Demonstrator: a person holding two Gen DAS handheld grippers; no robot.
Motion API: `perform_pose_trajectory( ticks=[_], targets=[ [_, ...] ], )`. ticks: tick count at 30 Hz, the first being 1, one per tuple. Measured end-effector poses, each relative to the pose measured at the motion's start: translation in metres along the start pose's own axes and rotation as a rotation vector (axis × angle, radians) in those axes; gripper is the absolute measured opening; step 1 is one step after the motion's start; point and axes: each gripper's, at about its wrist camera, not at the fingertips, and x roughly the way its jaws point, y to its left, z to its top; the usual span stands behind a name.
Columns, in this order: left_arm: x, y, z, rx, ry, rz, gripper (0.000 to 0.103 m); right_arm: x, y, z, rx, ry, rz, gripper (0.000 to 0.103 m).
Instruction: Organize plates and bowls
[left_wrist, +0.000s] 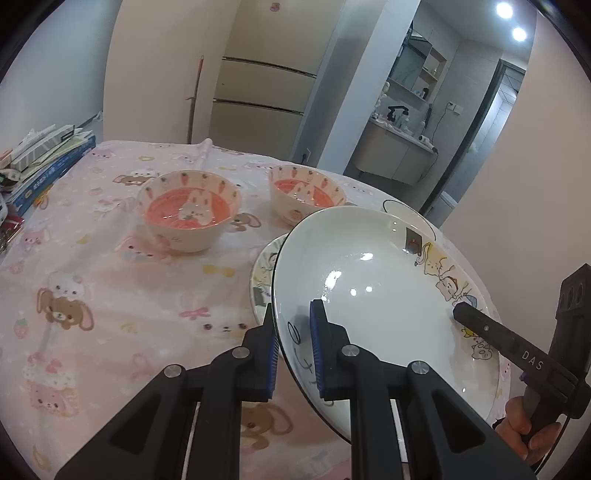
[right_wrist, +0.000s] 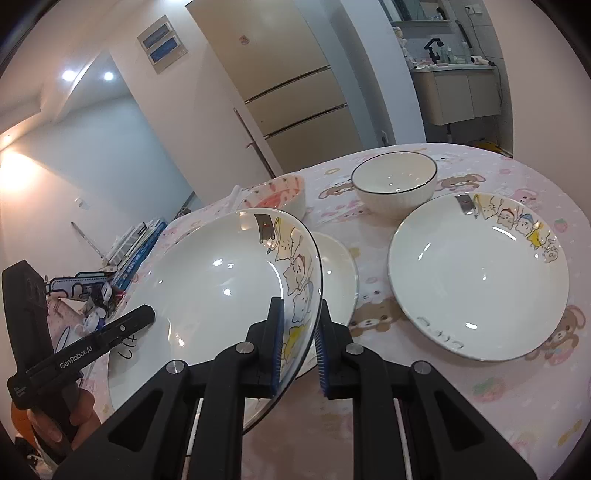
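Both claws pinch opposite rims of one glossy white cartoon-printed ceramic plate (left_wrist: 354, 273): left claw (left_wrist: 293, 354) and right claw (right_wrist: 299, 347). It hangs tilted just above a matching plate (right_wrist: 340, 266) on the pink-clothed bench (left_wrist: 110, 295). Stacking seems underway; next, level it, lower, then release.

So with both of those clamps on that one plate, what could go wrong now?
The lifted plate is pinched only at its thin rim by the left hand-held gripper and the right hand-held gripper; it could slip. It hangs tilted above another plate, so dropping it could chip both. The carrot bowl sits close behind.
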Motion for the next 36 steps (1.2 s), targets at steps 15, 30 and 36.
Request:
perform_pose_trajectory(
  ticks=[15, 30, 36],
  targets=[
    [0.038, 0.001, 0.025, 0.034, 0.028, 0.076, 0.019, 0.040, -0.012, 0.025, -0.018, 0.023, 0.004, 0.015],
    [0.066, 0.028, 0.010, 0.005, 0.109, 0.099, 0.019, 0.080, -0.008, 0.012, -0.051, 0.124, -0.042, 0.016],
    [0.072, 0.026, 0.008, 0.011, 0.109, 0.092, 0.020, 0.081, -0.007, 0.012, -0.081, 0.115, -0.089, 0.017]
  ],
)
